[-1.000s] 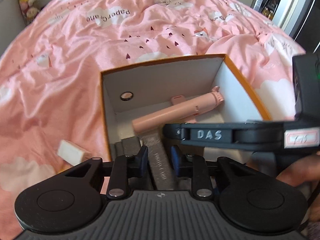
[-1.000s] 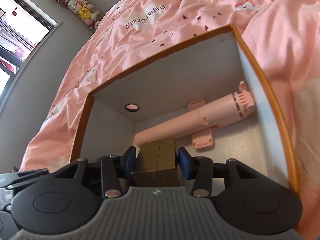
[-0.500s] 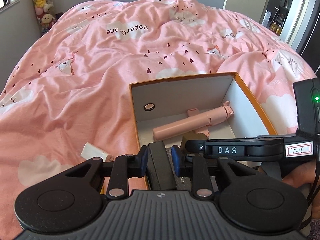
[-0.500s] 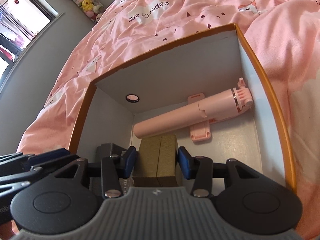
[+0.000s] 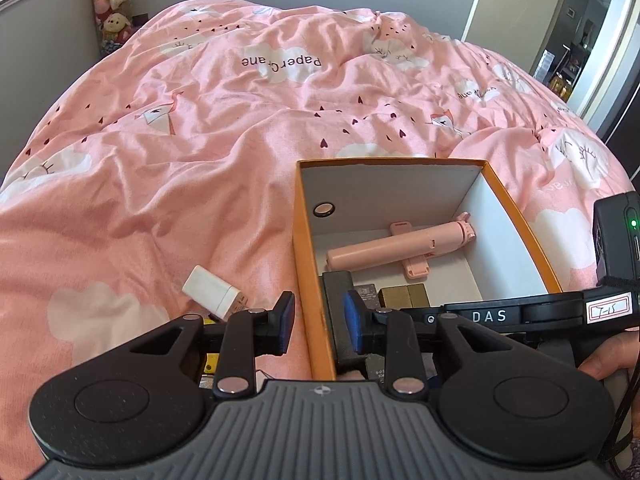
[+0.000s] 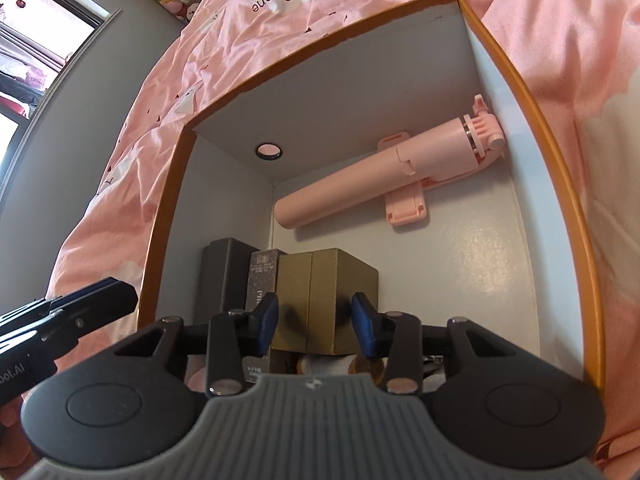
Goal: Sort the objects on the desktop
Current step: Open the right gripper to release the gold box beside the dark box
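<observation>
The orange box with white walls sits on the pink duvet, and a pink selfie stick lies at its far end. My left gripper hangs over the box's left wall. Its jaws are opening, with only that wall between them. A dark box stands just inside, beside the right finger. Over the near end of the orange box, my right gripper is closing its jaws, pads against a gold box. This gold box stands next to the dark box and a speckled box.
A small white box lies on the duvet left of the orange box, with something yellow under my left gripper. A hand holds the right gripper's handle. Small items lie under the gold box. Soft toys and a doorway are far off.
My left gripper has drawn back, up and to the left out of the orange box, leaving the dark box standing inside. The gold box now reaches farther beyond the right fingertips.
</observation>
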The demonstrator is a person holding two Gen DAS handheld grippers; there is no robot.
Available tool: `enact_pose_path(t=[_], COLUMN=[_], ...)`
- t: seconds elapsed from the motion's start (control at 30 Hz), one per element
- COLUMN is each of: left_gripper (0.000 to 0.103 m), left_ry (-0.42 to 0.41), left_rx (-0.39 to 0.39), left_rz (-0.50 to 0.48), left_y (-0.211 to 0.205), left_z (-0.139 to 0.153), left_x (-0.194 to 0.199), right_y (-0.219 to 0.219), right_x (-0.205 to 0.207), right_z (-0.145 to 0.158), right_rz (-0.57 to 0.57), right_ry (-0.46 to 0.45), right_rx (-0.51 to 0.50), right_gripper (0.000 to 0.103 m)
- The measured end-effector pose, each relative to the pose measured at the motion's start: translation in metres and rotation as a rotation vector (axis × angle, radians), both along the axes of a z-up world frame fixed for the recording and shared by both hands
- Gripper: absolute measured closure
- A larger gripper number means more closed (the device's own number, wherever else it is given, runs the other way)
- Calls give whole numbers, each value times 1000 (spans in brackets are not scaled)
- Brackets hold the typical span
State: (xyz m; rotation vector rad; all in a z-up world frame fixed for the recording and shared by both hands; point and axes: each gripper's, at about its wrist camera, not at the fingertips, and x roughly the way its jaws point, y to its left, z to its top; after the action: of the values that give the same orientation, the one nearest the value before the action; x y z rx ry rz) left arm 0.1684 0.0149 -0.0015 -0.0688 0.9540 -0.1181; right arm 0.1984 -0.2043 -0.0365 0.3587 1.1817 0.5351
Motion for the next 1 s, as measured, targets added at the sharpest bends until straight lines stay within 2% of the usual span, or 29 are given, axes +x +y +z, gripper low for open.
enact_pose_path(t=[0.33,0.53,0.6,0.77,0.83,0.9,1.0], left_gripper=[71,70,70,69,69,69,69], left_ry=[-2,-54,-52,-58,-61,-59,-55], left_rx=[-45,-30,-36,-19,-15,-12,-7], left_rz=[18,7,-6,-15,-8,2,18], left_y=[17,15,14,10,10,10,12], left_z=[-5,-5,-6,-4,-3,-3,-3], left_x=[-13,-23,-25,-30,-32,-35,-40], right_y=[11,37,42,45,46,47,44], right_x=[-9,-42,-50,-75,-86,-98,-115], right_z=[4,20,28,46,51,56,57], right_rz=[14,11,6,-32,-53,-81,-116], right_ry=[-80,-294,-352,-458,-513,-556,-590], right_rx=[-65,-239,-282,-307,-338,-370,-377], right_gripper=[58,58,51,35,34,20,16])
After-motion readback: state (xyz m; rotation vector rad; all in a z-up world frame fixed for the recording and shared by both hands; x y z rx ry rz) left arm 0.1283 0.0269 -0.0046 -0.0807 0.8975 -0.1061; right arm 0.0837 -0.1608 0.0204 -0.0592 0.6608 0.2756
